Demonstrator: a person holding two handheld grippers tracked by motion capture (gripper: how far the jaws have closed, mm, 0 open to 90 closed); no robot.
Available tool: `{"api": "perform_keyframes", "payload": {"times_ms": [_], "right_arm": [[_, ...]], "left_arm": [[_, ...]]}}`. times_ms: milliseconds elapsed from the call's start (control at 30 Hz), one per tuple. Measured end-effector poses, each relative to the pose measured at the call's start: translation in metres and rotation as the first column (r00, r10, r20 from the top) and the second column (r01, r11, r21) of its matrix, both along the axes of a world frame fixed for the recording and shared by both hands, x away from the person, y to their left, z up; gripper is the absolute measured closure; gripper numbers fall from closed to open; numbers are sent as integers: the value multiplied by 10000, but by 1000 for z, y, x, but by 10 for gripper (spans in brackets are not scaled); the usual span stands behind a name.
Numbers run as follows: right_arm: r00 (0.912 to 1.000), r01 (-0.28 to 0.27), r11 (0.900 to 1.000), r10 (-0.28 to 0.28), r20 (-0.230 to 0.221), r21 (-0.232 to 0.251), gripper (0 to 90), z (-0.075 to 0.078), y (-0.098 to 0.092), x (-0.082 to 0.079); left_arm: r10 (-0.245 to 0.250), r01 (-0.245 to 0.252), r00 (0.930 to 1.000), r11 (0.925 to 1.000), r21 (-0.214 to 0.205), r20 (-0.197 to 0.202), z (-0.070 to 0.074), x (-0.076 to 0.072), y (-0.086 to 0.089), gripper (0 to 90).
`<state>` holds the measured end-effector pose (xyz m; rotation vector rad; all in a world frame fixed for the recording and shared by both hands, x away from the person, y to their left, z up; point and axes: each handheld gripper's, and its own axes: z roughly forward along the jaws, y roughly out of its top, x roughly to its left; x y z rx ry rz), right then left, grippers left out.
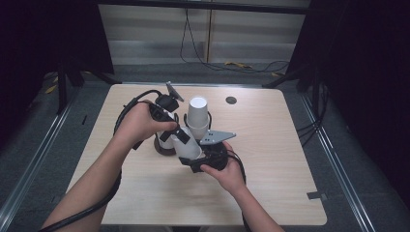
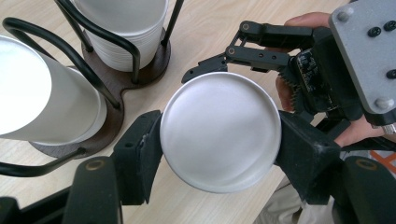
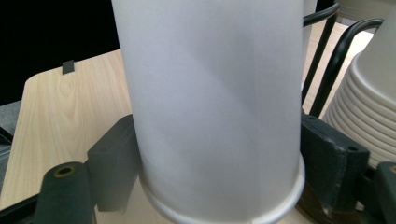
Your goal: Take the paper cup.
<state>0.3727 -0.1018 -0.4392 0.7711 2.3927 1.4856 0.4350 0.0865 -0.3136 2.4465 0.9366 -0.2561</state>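
Two grippers meet on one white paper cup (image 1: 186,143) near the middle of the table (image 1: 270,159), just on the person's side of the cup rack (image 1: 165,149). The cup lies tilted, its long axis running from the left gripper (image 1: 175,132) at the closed bottom end down to the right gripper (image 1: 196,162) at the rolled rim end. In the left gripper view the flat round base of the cup (image 2: 220,131) faces the camera, with both black jaws pressed against its sides: a narrow hold on the small end. In the right gripper view the smooth matte wall of the cup (image 3: 215,107) rises between the jaws, the beaded lip at the bottom; the jaws flank the wall closely, but whether the pads press it cannot be told.

The rack is a dark wooden base with black wire loops, standing toward the table's far-left part. It carries a ribbed stack of nested white cups (image 1: 198,116) with one upturned on top.

Judgement: this looks like a hand-over or the parting of stuck cups, pulled along the cup's axis. The thin paper wall would crush easily.
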Motion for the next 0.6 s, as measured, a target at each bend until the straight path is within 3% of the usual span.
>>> {"api": "perform_keyframes", "payload": {"times_ms": [167, 600], "right_arm": [[9999, -103, 9998, 105, 88, -188, 234, 1, -2, -1], [9999, -140, 9994, 143, 85, -324, 272, -2, -3, -1]], "left_arm": [[39, -42, 9999, 9994, -341, -101, -5, 0, 5, 346], [108, -114, 9999, 9983, -570, -115, -11, 0, 11, 344]]}}
